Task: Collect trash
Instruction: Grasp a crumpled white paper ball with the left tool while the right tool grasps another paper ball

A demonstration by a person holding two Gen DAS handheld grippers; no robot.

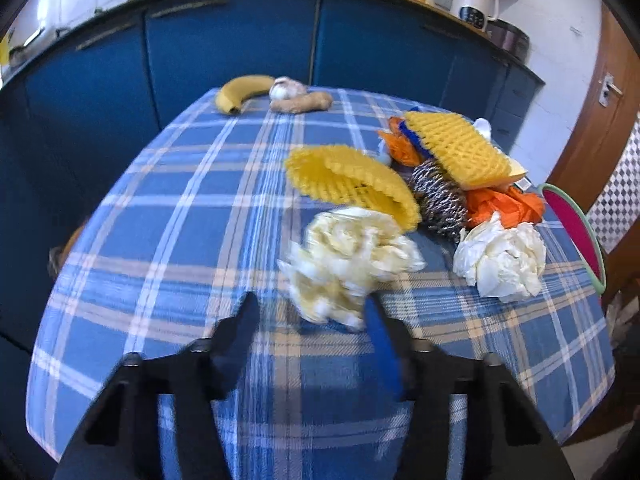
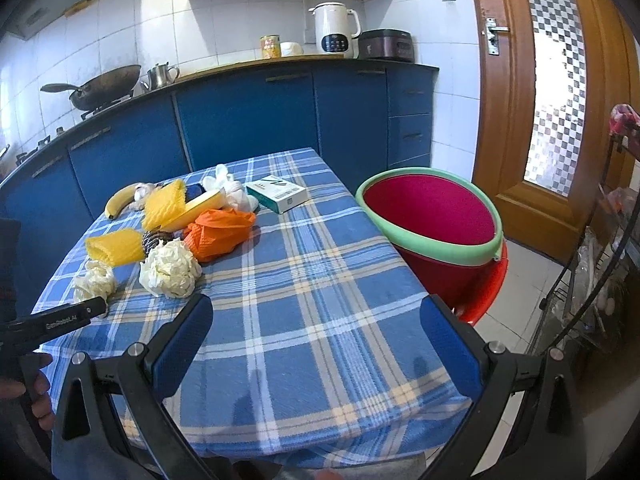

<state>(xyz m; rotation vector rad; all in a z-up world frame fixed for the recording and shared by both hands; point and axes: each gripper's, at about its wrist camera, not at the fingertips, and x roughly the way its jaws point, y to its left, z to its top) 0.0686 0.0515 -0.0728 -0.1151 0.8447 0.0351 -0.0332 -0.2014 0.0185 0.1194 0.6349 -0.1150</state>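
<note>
Trash lies on the blue plaid table (image 1: 180,220): a crumpled yellowish-white wad (image 1: 348,260), a second white wad (image 1: 500,260), two yellow foam nets (image 1: 352,180) (image 1: 456,148), a steel scourer (image 1: 440,200) and orange plastic (image 1: 504,204). My left gripper (image 1: 310,308) is open, its fingertips just in front of the yellowish wad, the right finger touching its edge. My right gripper (image 2: 316,316) is open and empty above the table's near edge. The pile shows left in the right wrist view: white wad (image 2: 170,268), yellowish wad (image 2: 96,280), orange plastic (image 2: 218,232). A red bucket with green rim (image 2: 432,216) stands right of the table.
A banana (image 1: 244,92), garlic (image 1: 286,86) and ginger (image 1: 304,102) lie at the table's far edge. A white-green box (image 2: 278,194) and white tissue (image 2: 228,188) lie farther back. Blue cabinets stand behind, a wooden door (image 2: 520,100) and a wire rack (image 2: 600,260) at right.
</note>
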